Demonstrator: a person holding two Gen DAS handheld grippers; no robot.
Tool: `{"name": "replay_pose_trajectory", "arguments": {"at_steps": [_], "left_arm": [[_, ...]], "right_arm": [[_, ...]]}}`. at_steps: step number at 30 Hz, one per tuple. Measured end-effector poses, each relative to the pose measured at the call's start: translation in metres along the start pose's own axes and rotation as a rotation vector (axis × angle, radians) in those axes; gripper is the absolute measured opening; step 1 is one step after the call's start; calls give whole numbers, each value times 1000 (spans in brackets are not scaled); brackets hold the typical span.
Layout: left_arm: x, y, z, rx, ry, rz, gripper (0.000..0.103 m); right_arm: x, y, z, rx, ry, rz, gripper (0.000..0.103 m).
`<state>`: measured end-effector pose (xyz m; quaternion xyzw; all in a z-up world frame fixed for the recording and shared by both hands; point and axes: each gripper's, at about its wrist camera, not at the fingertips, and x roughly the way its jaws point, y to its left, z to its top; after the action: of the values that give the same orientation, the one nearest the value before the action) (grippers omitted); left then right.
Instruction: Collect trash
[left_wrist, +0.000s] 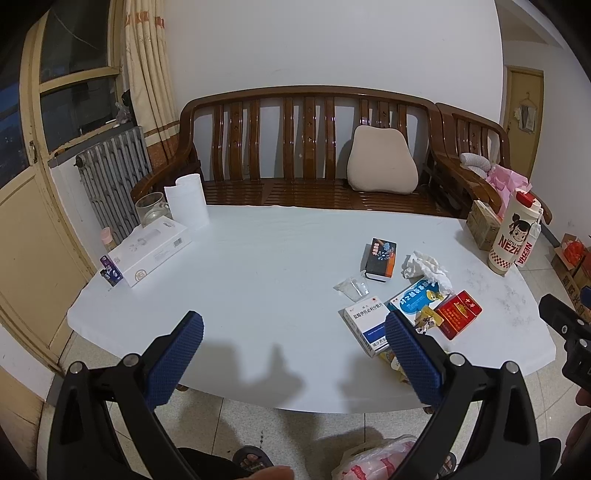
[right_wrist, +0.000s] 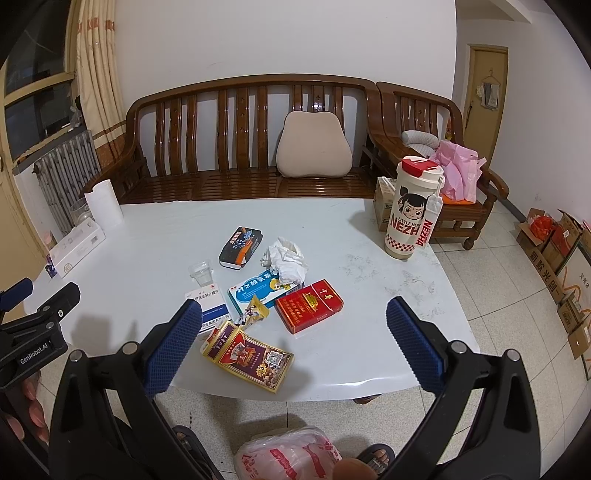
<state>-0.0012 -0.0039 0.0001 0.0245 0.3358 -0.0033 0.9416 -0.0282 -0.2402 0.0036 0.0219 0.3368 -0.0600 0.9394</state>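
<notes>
Near the table's (right_wrist: 332, 369) front edge, both grippers gape, empty.

A crumpled white tissue (right_wrist: 286, 260) lies on the white table (right_wrist: 351, 229), right of a dark box (right_wrist: 240, 246) and a clear plastic cup (right_wrist: 201, 272), touching the far edge of a blue-and-white box (right_wrist: 258, 290). Nearer lie a red cigarette pack (right_wrist: 309, 305), a white medicine box (right_wrist: 208, 301), a small yellow wrapper (right_wrist: 255, 314) and a flattened gold-and-red packet (right_wrist: 249, 356) at the near edge
</notes>
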Motion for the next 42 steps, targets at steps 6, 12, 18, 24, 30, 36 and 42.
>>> {"name": "replay_pose_trajectory", "arguments": {"at_steps": [6,12,18,24,30,36,42], "left_arm": [[1,-1,0,1,2,0,96],[2,-1,0,-1,2,0,96],[2,-1,-1,4,1,-2,96],[3,-1,-2,1,1,0,96],[3,-1,-3,1,3,-4,96],[7,0,-5,6,16,-15,96],[24,-2,-9,20,55,-31,96]], "right_arm": [[1,0,0,1,-1,1,98],[1,0,0,2,0,0,98],[1,0,-1,2,1,0,98],[0,-1,-1,3,2,1,98],[2,-1,-2,2,2,-2,98],[3,-3,-5,5,7,-6,98],[10,-14,-3,1,26,-15,98]]}}
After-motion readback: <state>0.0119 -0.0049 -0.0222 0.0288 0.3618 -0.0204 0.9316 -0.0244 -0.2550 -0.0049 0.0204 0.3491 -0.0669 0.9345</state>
